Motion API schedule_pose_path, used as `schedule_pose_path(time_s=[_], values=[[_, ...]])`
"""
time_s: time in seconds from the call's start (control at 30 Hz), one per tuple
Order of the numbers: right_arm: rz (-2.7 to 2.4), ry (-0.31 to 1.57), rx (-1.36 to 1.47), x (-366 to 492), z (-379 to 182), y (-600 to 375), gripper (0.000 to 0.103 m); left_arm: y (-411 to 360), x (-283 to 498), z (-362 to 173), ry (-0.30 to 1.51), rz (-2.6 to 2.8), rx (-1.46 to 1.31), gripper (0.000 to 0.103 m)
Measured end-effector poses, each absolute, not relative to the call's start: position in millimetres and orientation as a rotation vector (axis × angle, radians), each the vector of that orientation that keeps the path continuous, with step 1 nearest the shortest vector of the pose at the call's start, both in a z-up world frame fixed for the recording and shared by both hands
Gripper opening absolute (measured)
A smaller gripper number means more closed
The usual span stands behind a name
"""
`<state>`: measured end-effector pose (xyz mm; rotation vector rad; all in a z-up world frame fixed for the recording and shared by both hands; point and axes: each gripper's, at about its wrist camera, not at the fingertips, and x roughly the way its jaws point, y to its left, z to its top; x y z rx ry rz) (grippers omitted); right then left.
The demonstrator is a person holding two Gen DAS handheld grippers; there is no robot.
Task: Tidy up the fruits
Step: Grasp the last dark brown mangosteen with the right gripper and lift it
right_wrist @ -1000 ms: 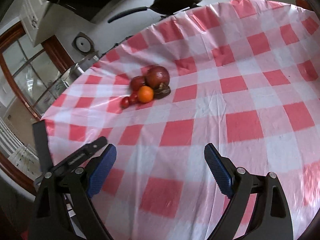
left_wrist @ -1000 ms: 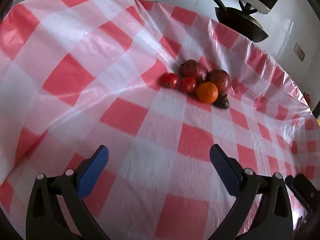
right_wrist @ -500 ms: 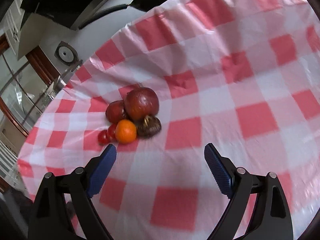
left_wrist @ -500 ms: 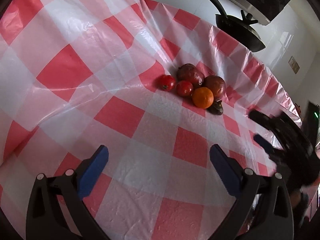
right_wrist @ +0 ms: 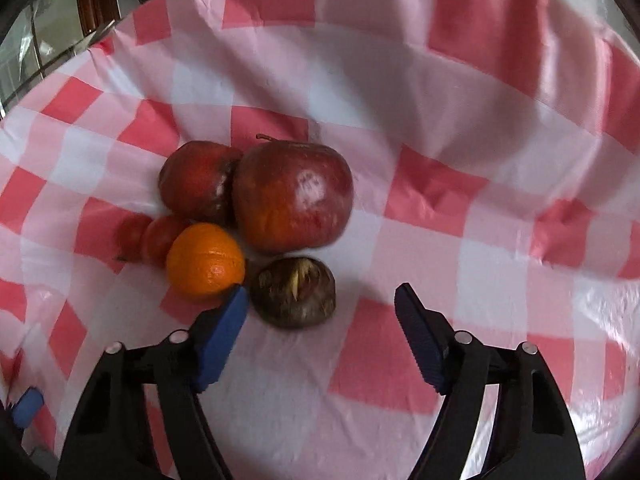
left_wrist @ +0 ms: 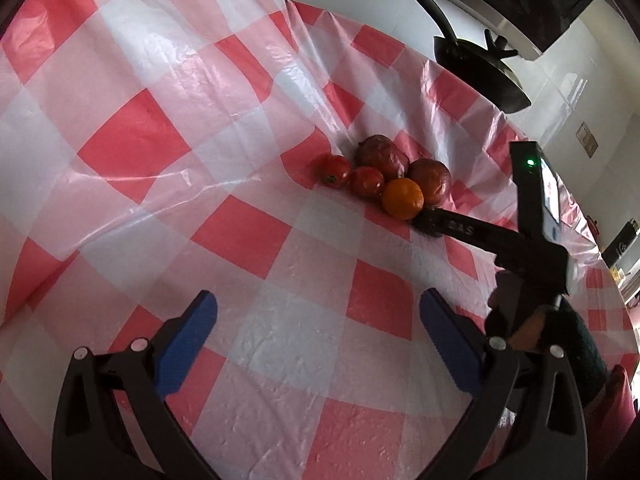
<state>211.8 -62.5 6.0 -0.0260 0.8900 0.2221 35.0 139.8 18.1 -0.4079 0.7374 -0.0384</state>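
Red-and-white checked tablecloth (left_wrist: pixel 256 240), glossy, creased. Fruit cluster mid-cloth: orange (right_wrist: pixel 205 259) touching two tomatoes (right_wrist: pixel 160 238) and big apple (right_wrist: pixel 294 196); second red fruit (right_wrist: pixel 196 180) behind orange.

Brown bulb (right_wrist: pixel 295 293) just beside orange.

Right gripper (right_wrist: pixel 320 304) jaws closing, bulb between, not pressed.

Left gripper (left_wrist: pixel 318 320) open, empty.

Black pan (left_wrist: pixel 480 72) beyond cloth, by white wall.

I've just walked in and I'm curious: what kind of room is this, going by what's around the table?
Probably a home kitchen. A black frying pan sits on the counter beyond the table, under what looks like a range hood, and fruit, including an orange, lies on a red-checked tablecloth.
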Motion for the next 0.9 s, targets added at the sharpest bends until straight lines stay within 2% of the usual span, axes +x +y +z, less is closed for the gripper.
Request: schedule_pose_path(time_s=[0.1,0.17,0.53,0.7,0.9], values=[[0.244,0.906,-0.062,215,3,-57,0.062,141,35,18,0.739,-0.034,-0.413,0.101],[0.260,0.892,-0.097,207,4,-53,0.045,142,35,18,0.739,-0.031,-0.414,0.101],[0.131,0.827,0.203,94,7,-159,0.044,141,37,18,0.747,-0.032,-0.413,0.101],[0.091,0.775,0.380,88,5,-207,0.044,133,38,18,0.765,-0.067,-0.373,0.101],[0.127,0.757,0.457,92,3,-209,0.044,109,57,15,0.828,-0.084,-0.351,0.101]])
